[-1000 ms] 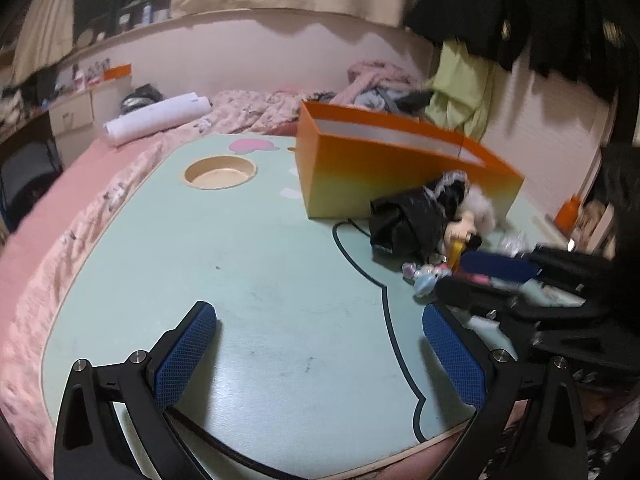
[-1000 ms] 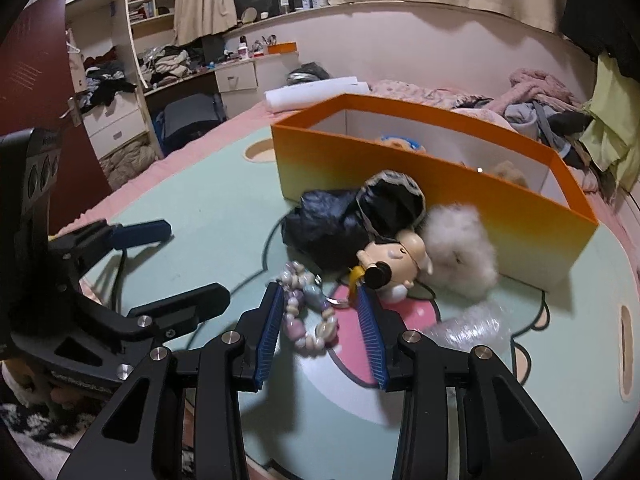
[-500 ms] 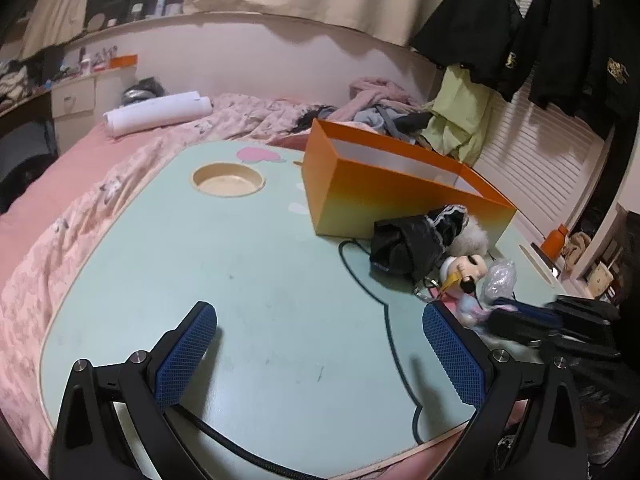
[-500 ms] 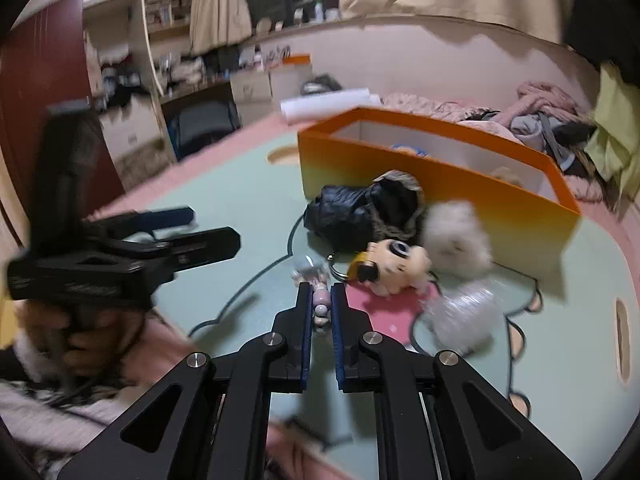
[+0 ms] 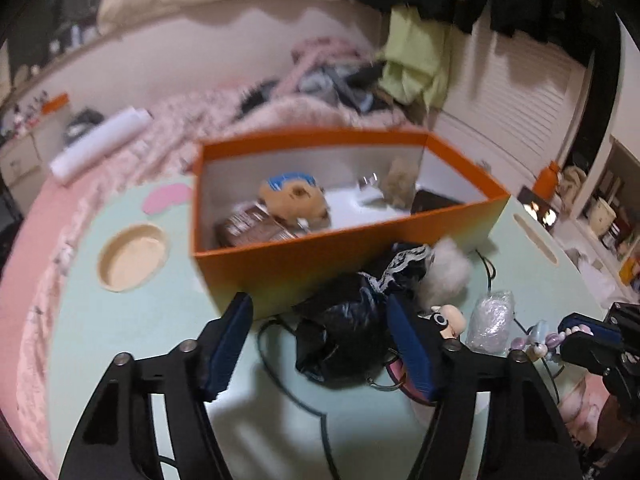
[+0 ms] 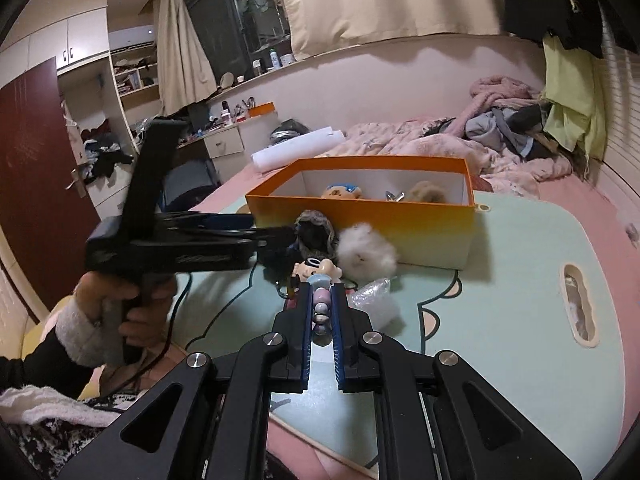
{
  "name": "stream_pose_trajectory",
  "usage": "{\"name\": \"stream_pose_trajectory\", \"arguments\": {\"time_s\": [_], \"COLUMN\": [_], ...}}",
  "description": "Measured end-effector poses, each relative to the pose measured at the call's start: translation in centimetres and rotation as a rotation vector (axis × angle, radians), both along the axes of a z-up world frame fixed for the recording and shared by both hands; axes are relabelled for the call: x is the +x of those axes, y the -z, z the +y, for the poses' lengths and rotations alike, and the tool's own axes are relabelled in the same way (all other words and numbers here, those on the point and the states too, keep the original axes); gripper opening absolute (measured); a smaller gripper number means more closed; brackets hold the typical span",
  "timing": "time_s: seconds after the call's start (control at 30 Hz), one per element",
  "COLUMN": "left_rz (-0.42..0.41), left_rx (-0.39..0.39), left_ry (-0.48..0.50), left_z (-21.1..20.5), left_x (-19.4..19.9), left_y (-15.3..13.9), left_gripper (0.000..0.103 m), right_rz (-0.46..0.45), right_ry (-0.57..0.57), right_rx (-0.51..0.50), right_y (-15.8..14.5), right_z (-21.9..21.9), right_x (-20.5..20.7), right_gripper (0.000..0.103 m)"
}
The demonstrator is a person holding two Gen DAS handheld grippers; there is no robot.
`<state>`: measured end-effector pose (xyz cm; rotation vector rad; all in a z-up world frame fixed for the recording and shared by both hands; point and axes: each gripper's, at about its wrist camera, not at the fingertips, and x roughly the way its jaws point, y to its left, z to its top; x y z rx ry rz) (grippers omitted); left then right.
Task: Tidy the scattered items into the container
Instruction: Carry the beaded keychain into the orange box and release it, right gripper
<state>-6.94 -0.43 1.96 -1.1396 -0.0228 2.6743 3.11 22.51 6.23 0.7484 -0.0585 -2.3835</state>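
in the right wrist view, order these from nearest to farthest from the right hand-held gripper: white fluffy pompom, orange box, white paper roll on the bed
1. White fluffy pompom, just ahead on the table.
2. Orange box, behind the pompom.
3. White paper roll, on the bed beyond the box, left.

Your left gripper (image 5: 318, 340) has matte black, angular finger arms with triangular cut-outs, and a round silver screw sits at each joint. Its fingers (image 5: 226, 344) carry ribbed blue pads. A thin black cable runs out beneath it across the mint table (image 5: 132, 320). From the right wrist view the same tool shows as a long black body with a pistol-style handle and a tall black upright on top, probably the camera mount, though blur softens it. Your left hand (image 6: 128, 312) wears a black sleeve ending in a fluffy white cuff. Your right gripper (image 6: 322, 316) matches: black arms, silver screws, narrow blue ribbed pads.
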Motion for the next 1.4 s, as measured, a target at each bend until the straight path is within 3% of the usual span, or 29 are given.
{"name": "stream_pose_trajectory", "arguments": {"time_s": [0.03, 0.1, 0.2, 0.43, 0.6, 0.87, 1.13, 1.23, 1.3, 1.4], "left_rz": [-0.021, -0.033, -0.021, 0.079, 0.173, 0.234, 0.171, 0.108, 0.081, 0.105], "left_rx": [0.037, 0.091, 0.101, 0.189, 0.18, 0.126, 0.096, 0.079, 0.078, 0.099], "left_ry": [0.025, 0.047, 0.043, -0.011, -0.044, -0.029, -0.055, -0.067, -0.092, -0.1], "left_z": [-0.1, -0.5, -1.3, -5.1, -6.3, -4.4, -2.3, -1.9, -2.0, -2.6], "left_x": [-0.2, -0.3, 0.4, 4.0, 5.2, 1.7, -4.0, -6.2, -6.7, -5.9], "left_y": [0.3, 0.3, 0.1, -2.8, -6.3, -10.5, -10.5, -8.9, -7.9, -7.4], "left_gripper": [0.057, 0.033, 0.023, 0.021, 0.021, 0.021, 0.021, 0.032, 0.051, 0.071], "right_rz": [-0.004, -0.015, -0.02, -0.016, 0.019, 0.106, 0.073, 0.027, -0.031, -0.086], "right_ry": [0.002, 0.005, 0.011, 0.06, 0.092, 0.135, 0.185, 0.214, 0.212, 0.237], "right_rx": [0.0, -0.005, -0.01, -0.036, -0.054, -0.03, -0.034, -0.047, -0.05, -0.071], "right_y": [0.1, 0.3, 0.4, -0.1, -1.9, -6.2, -7.5, -6.4, -5.2, -4.3], "right_z": [0.1, 0.3, 0.6, 1.9, 2.9, 1.7, -0.1, -0.6, -0.8, -0.3], "right_x": [-0.2, -0.6, -0.6, -0.6, -1.1, -4.3, -10.4, -12.6, -14.0, -14.9], "right_gripper": [0.009, 0.009, 0.009, 0.009, 0.01, 0.01, 0.01, 0.01, 0.011, 0.03]}}
